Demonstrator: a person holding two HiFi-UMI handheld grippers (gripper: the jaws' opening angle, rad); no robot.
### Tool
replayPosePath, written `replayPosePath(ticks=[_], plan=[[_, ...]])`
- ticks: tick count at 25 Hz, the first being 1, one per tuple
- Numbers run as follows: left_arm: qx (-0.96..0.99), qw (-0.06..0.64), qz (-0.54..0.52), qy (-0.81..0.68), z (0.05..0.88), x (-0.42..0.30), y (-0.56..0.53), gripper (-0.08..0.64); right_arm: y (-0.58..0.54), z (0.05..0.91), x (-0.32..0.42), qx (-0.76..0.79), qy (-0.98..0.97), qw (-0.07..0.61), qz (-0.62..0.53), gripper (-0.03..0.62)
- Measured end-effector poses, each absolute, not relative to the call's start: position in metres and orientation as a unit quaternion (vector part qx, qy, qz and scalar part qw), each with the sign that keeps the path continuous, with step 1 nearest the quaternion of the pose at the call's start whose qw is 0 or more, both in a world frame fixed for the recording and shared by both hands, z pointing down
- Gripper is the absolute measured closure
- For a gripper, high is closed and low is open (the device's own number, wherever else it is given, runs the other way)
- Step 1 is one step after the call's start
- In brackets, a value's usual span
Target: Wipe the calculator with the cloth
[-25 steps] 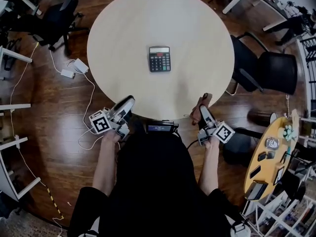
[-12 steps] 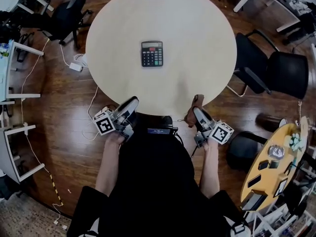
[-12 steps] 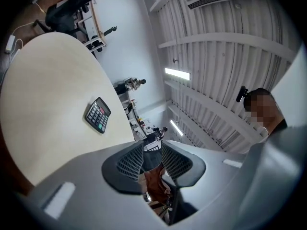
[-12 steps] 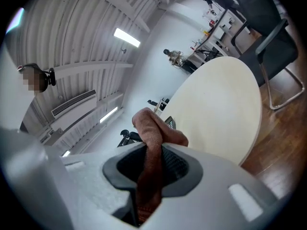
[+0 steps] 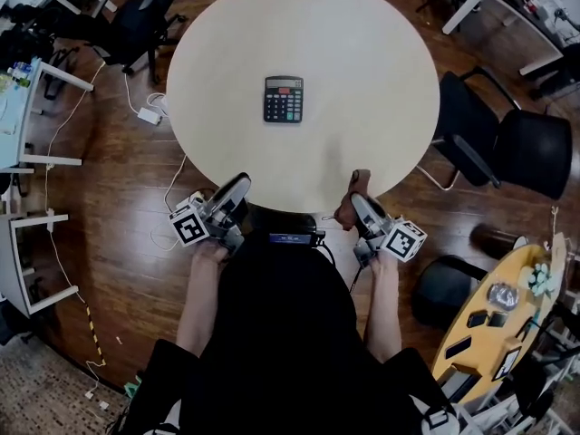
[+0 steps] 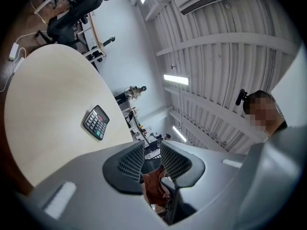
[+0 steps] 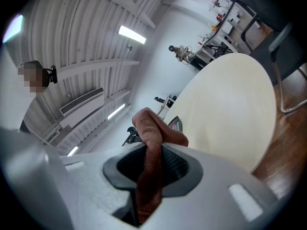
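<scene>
Calculator (image 5: 284, 99) lies flat on the round table (image 5: 381, 80), a little left of its middle and well apart from both grippers. At the near edge, my right gripper (image 5: 363, 209) is closed on the brown cloth (image 5: 347, 212). My left gripper (image 5: 237, 187) has its jaws apart and holds nothing.

A round, pale surface (image 5: 362, 80) stands on a dark wooden floor (image 5: 109, 261). At 3 o'clock from it, a black chair (image 5: 530, 157) sits near the rim. At 10 o'clock a black office chair (image 5: 136, 25) stands a little apart. A white power adapter (image 5: 149, 115) lies on the floor at 9 o'clock, just beside the rim. At 4 o'clock, well apart, a small yellow table (image 5: 518, 326) bears several small items, possibly phones and a glass.
</scene>
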State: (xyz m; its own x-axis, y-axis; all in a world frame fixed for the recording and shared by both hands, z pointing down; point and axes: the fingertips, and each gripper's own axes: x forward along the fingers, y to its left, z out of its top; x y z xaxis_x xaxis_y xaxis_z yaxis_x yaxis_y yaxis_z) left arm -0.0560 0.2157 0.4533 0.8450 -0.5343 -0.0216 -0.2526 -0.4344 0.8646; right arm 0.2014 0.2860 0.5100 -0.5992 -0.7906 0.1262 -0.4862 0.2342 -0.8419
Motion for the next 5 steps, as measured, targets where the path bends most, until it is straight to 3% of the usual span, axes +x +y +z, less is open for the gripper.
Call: replayPosePath(ticks=[5], plan=[[0.832,0.475,-0.152,-0.243,0.454,-0.064,0.224,0.469,0.284,0.51,0.186,-0.4,0.775,0.158,-0.462,0.505]])
